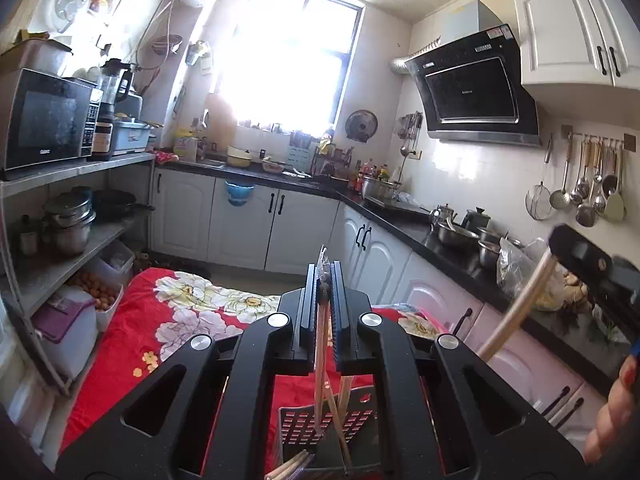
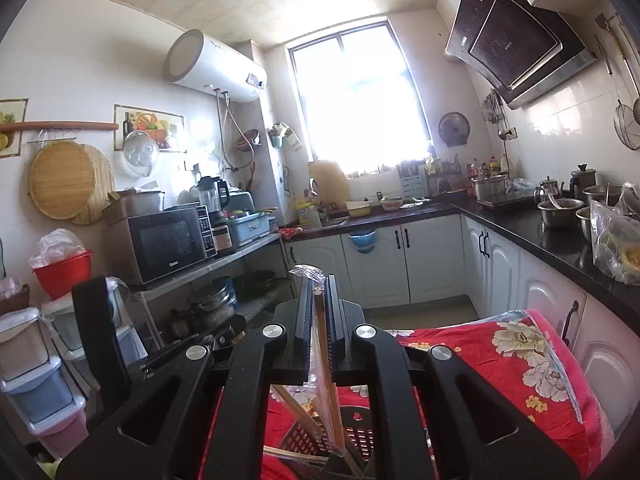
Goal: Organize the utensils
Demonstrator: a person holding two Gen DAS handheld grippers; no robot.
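While microwave [image 2: 168,244] logo blurs, both grippers clamp wrapped chopsticks [image 2: 326,360].

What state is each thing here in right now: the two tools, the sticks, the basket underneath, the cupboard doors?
Left tool: shut on a wrapped pair of chopsticks.
Wrapped pair of chopsticks: upright, lower end in the basket.
Right tool: shut on a clear-wrapped chopstick pack.
Clear-wrapped chopstick pack: upright, hanging towards the basket.
Slotted basket: standing on the red floral cloth, holding chopsticks.
Cabinet doors: closed.

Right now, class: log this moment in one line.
left claw: shut on chopsticks | right claw: shut on wrapped chopsticks | holder: below
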